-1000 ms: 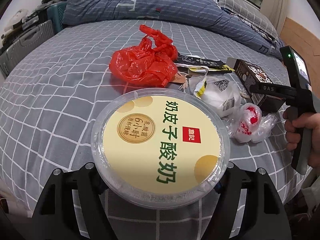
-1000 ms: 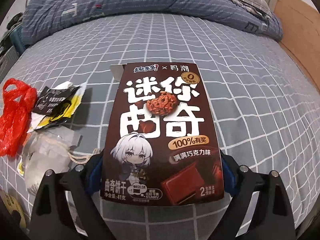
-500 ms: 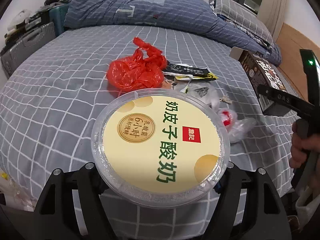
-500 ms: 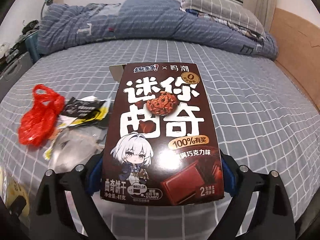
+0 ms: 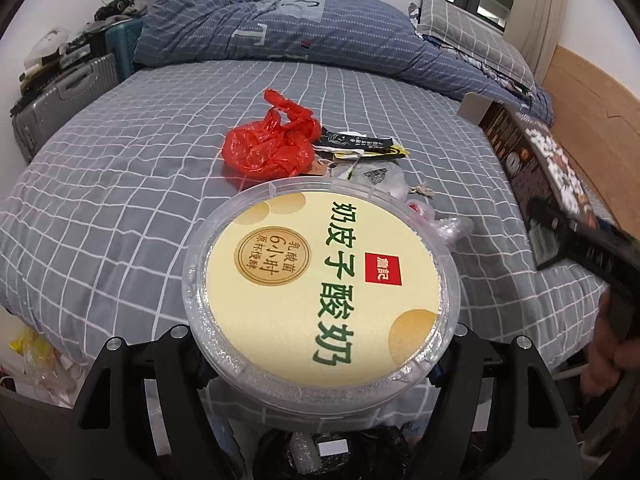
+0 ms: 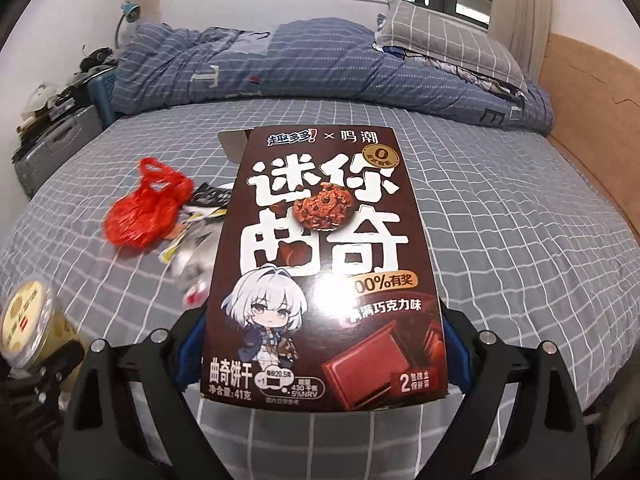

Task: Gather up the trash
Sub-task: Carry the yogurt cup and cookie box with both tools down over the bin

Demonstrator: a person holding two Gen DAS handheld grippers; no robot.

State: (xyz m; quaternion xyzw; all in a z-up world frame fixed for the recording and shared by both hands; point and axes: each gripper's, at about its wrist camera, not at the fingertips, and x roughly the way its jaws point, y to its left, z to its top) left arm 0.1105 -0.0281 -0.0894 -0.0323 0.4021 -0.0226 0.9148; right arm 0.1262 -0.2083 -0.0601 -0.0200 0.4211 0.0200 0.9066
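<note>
My left gripper (image 5: pixel 320 344) is shut on a round clear yogurt tub (image 5: pixel 320 276) with a yellow lid, held above the near edge of the bed. My right gripper (image 6: pixel 324 344) is shut on a brown cookie box (image 6: pixel 324 264), also lifted off the bed. The same cookie box (image 5: pixel 532 168) shows at the right of the left wrist view, with a hand (image 5: pixel 612 360) on the other gripper's handle. The yogurt tub (image 6: pixel 28 320) appears at the lower left of the right wrist view. A crumpled red plastic bag (image 5: pixel 268 148) and several wrappers (image 5: pixel 360 148) lie mid-bed.
The bed (image 5: pixel 120 200) has a grey checked sheet, with a blue duvet (image 5: pixel 272 28) and a pillow (image 6: pixel 448 36) at the back. A grey suitcase (image 5: pixel 60 100) stands left of the bed. A wooden headboard (image 6: pixel 592 120) runs along the right. A dark bag opening (image 5: pixel 320 456) lies below the left gripper.
Both grippers have risen and drawn back from the bed with the tub and the box in them. The trash pile looks smaller and farther; wall and window came into view.
</note>
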